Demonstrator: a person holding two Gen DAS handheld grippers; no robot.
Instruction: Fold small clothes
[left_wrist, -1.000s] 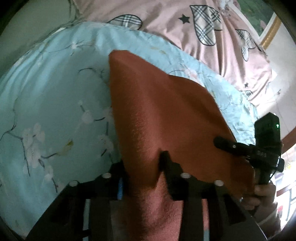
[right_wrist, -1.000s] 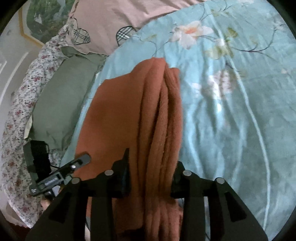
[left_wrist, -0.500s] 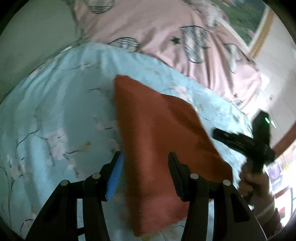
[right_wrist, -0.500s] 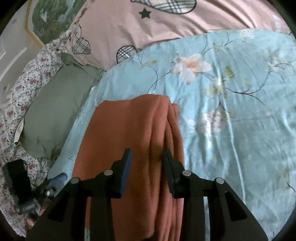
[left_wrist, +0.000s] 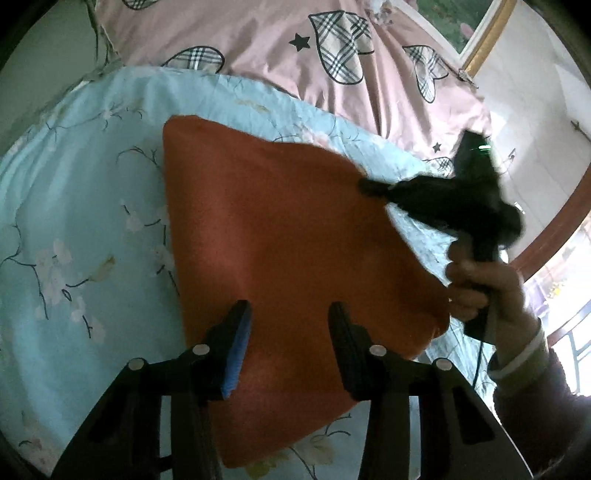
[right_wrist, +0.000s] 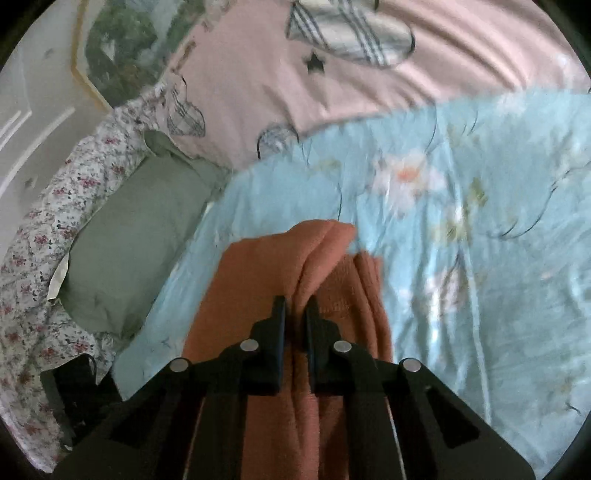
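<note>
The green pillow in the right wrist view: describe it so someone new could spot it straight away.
Start from the light blue flowered bedspread that fills most of the view and go to its left edge. There the green pillow lies, between the bedspread and a white sheet with small red flowers, below the pink cover with plaid hearts. It is the only plain, unpatterned bedding there.

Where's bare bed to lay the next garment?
Free: light-blue floral sheet right of the folded rust-orange cloth, and the sheet left of it. Crowded: pink heart-print duvet beyond, olive-green pillow on the other tool's side.
</note>
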